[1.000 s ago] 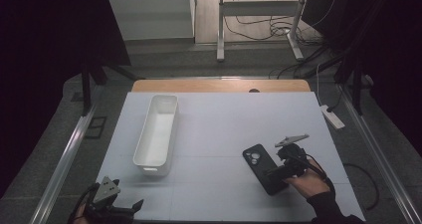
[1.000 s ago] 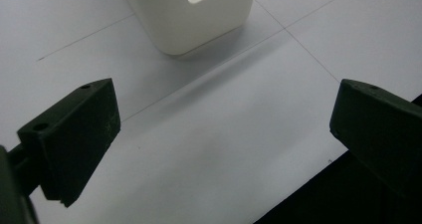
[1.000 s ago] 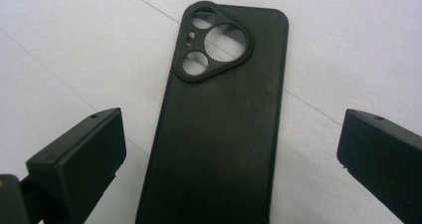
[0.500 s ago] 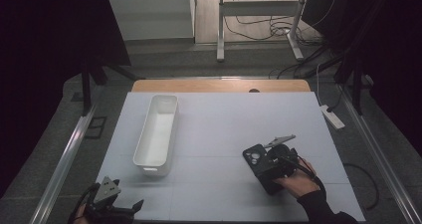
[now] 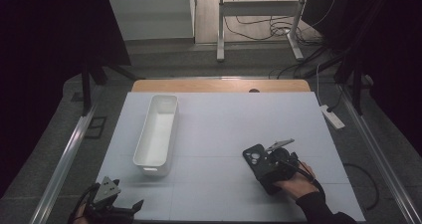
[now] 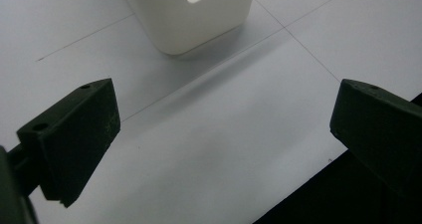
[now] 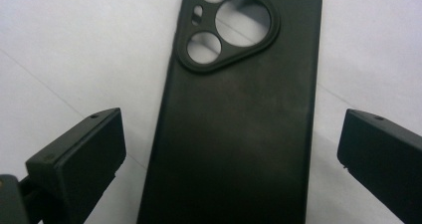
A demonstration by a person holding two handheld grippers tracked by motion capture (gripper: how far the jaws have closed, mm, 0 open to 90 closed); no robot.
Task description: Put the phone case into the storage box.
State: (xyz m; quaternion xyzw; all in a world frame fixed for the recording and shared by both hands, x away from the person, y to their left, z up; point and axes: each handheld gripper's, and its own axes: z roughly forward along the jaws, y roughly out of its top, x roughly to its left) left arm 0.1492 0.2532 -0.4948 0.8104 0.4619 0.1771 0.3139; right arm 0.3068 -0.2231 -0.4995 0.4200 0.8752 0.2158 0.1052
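The black phone case lies flat between the right tool's spread, unclenched jaws.

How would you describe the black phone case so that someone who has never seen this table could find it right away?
Start at the pale table and go to its near right part, away from the long white plastic bin on the left. The black phone case lies flat there between the open jaws of the right gripper. It is the sole dark flat slab on the table, with round camera cut-outs at one end.
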